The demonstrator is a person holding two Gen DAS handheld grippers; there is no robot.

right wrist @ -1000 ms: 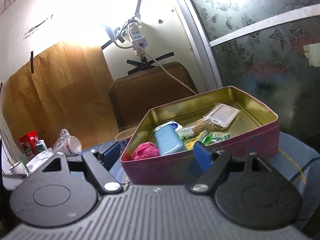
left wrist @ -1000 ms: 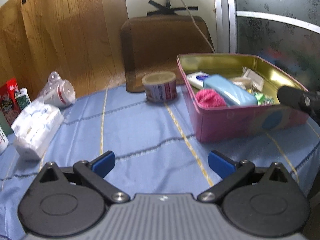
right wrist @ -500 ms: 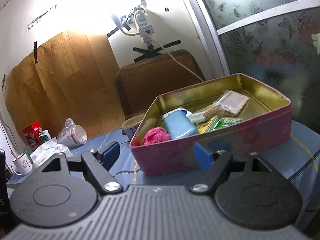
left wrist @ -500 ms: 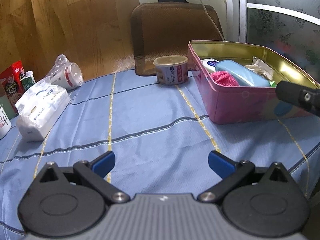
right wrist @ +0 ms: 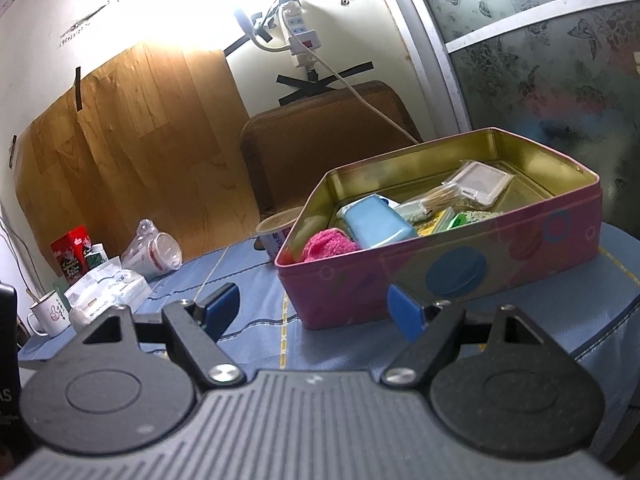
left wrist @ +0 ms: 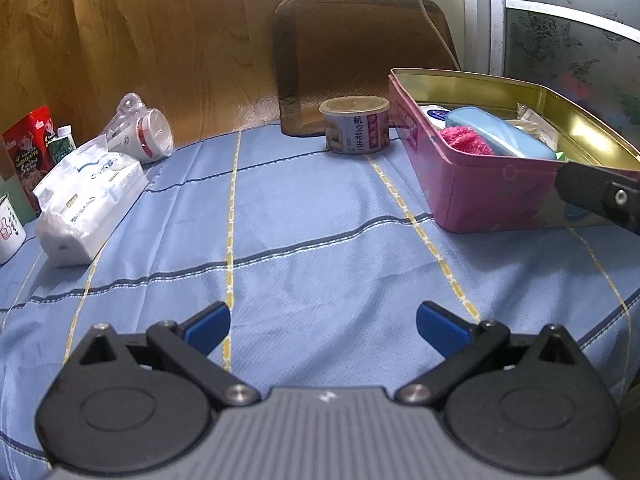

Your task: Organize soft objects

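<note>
A pink tin box (left wrist: pixel 496 200) (right wrist: pixel 460 276) with a gold inside stands on the blue tablecloth (left wrist: pixel 304 224). In it lie a fluffy pink cloth (left wrist: pixel 466 140) (right wrist: pixel 328 243), a light blue pouch (left wrist: pixel 496 132) (right wrist: pixel 378 224) and several small packets. A white tissue pack (left wrist: pixel 86 200) (right wrist: pixel 106 294) lies at the left. My left gripper (left wrist: pixel 322 326) is open and empty above the cloth. My right gripper (right wrist: pixel 314 306) is open and empty in front of the tin; part of it (left wrist: pixel 596 194) shows in the left wrist view.
A round can (left wrist: pixel 356 124) stands left of the tin's far end. A plastic-wrapped cup (left wrist: pixel 142 132) lies on its side near the tissue pack. A white mug (right wrist: pixel 46 314) and a red carton (left wrist: pixel 26 148) stand at the far left. A brown chair back (left wrist: pixel 360 60) is behind the table.
Both grippers have drawn back from the tin and stayed open. The tin now looks farther off in both views.
</note>
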